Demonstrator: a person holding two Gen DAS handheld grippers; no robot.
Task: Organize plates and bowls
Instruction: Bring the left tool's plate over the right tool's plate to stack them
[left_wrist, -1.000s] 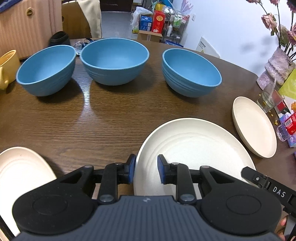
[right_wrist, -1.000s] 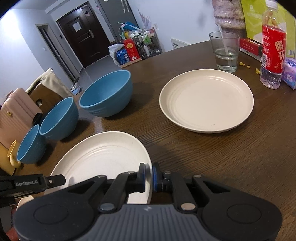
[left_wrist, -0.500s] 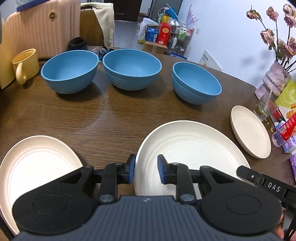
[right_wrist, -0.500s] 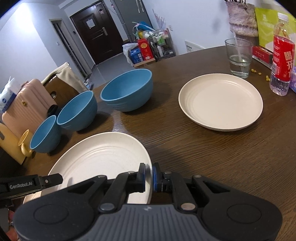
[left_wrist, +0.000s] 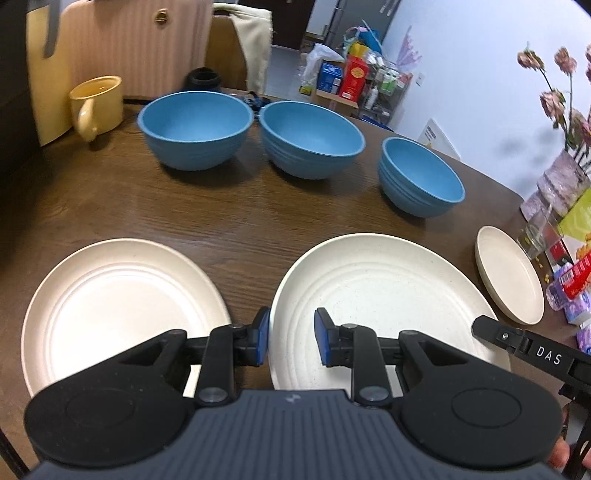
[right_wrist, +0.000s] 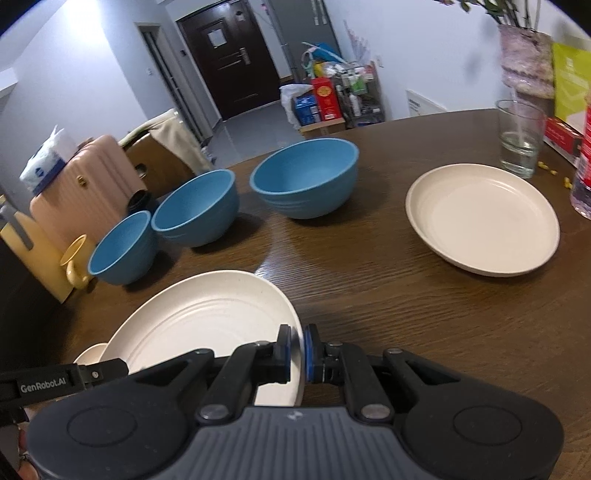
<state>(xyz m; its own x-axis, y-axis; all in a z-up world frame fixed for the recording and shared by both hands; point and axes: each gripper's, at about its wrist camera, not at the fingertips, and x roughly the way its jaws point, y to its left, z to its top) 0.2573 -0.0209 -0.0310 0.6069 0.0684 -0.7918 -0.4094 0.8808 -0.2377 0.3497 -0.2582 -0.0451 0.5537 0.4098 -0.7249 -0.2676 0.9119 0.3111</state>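
My right gripper (right_wrist: 297, 350) pinches the near-right rim of the ridged cream plate (right_wrist: 207, 321); my left gripper (left_wrist: 288, 341) hangs open, straddling its near-left rim. The second ridged plate (left_wrist: 118, 306) lies left, nearer that hand.

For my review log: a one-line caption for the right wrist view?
Right gripper shut on the large cream plate, three blue bowls and a smaller plate beyond.

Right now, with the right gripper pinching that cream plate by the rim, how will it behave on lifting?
The cream plate looks rigid, so it should lift without flexing. Held at one edge by the right gripper, it may droop or pivot. Its smooth, matte surface could slip between the fingers.
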